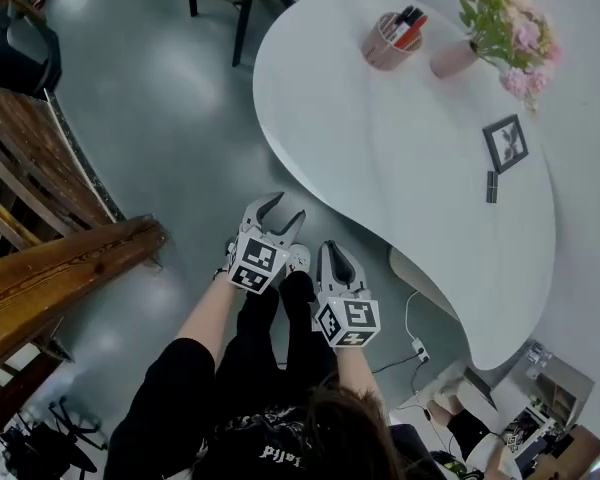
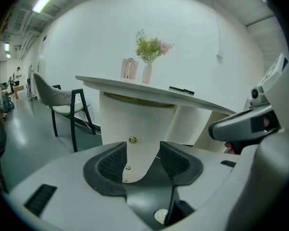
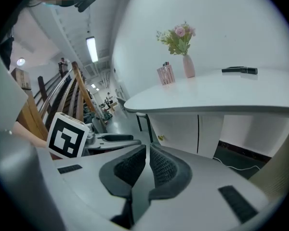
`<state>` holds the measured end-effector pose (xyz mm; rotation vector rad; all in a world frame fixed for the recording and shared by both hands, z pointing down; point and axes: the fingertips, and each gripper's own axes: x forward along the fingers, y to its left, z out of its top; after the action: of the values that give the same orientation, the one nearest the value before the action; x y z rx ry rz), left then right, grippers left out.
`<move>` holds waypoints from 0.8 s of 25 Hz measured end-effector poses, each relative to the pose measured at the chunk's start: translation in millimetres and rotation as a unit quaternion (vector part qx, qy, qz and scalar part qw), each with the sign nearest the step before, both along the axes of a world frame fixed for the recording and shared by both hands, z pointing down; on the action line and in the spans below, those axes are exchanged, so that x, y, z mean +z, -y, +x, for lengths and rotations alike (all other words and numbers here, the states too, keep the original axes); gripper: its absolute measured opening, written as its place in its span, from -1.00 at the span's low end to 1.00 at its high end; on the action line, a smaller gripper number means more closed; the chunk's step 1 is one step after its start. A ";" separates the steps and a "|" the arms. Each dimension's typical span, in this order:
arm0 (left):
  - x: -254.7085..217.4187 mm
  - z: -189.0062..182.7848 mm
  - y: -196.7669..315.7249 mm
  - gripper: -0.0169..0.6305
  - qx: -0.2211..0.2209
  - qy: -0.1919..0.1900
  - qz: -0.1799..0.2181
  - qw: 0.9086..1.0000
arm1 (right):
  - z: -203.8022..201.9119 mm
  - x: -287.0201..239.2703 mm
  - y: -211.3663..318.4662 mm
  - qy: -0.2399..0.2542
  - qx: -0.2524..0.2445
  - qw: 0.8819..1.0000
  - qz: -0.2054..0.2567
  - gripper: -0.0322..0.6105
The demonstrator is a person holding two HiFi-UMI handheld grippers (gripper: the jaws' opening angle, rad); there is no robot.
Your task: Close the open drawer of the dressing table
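The white dressing table [image 1: 380, 138] curves across the upper right of the head view. In the left gripper view its drawer column [image 2: 135, 119] stands straight ahead with small brass knobs [image 2: 133, 139]. The drawer fronts look flush, and none stands pulled out. My left gripper [image 1: 280, 208] hangs above the floor short of the table's edge. It is open [image 2: 142, 146], with only the distant drawer front showing in the gap. My right gripper [image 1: 330, 251] is beside it, shut [image 3: 148, 150] and empty. The table top [image 3: 207, 93] and one knob [image 3: 160, 138] lie beyond it.
A vase of flowers [image 1: 500, 28], a pink pen cup [image 1: 390, 38], a small picture frame [image 1: 505, 143] and a dark bar [image 1: 491, 186] sit on the table. A chair [image 2: 62, 97] stands at its left. A wooden stair rail [image 1: 50, 228] is at the left, and a cable with a plug strip [image 1: 417, 346] lies on the floor.
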<state>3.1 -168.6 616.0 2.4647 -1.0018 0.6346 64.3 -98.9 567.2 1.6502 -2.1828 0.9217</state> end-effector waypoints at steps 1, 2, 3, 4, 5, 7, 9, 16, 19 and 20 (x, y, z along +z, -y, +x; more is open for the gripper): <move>-7.4 -2.8 -5.9 -0.27 0.004 0.002 0.003 1.000 | -0.4 -5.5 -2.7 -0.003 -0.001 1.000 0.003 -0.81; -15.3 -5.5 -11.3 -0.27 0.008 0.003 0.006 1.000 | -0.7 -11.1 -5.1 -0.006 -0.001 1.000 0.005 -0.81; -22.8 -7.5 -16.0 -0.27 0.009 0.003 0.010 1.000 | -0.7 -16.9 -6.7 -0.008 -0.002 1.000 0.008 -0.81; -30.1 -9.0 -19.7 -0.27 0.010 0.002 0.015 1.000 | -0.2 -22.5 -7.5 -0.010 -0.002 1.000 0.011 -0.81; -36.5 -10.2 -23.0 -0.27 0.011 0.002 0.018 1.000 | 0.6 -27.9 -7.9 -0.011 -0.003 1.000 0.014 -0.81; -47.0 -12.8 -30.9 -0.27 0.008 0.000 0.020 1.000 | 1.5 -38.0 -10.6 -0.014 -0.004 1.000 0.020 -0.81; -62.2 -15.9 -37.5 -0.27 0.003 -0.003 0.020 1.000 | 1.8 -48.2 -15.7 -0.017 -0.006 1.000 0.024 -0.81; -115.6 -23.0 -40.8 -0.27 -0.019 -0.025 0.038 0.999 | 0.9 -84.7 -20.3 -0.023 -0.003 0.999 0.047 -0.81; -135.8 -16.4 -44.1 -0.27 -0.011 -0.026 0.052 0.998 | 7.4 -100.5 -23.6 -0.029 -0.001 0.998 0.056 -0.81; -141.3 -15.1 -46.7 -0.27 -0.009 -0.027 0.055 0.998 | 9.5 -104.0 -26.4 -0.029 0.002 0.998 0.057 -0.81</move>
<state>-12.0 -121.8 474.7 2.5497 -1.0631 0.5178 73.8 -72.5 463.2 1.7086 -2.2313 0.7532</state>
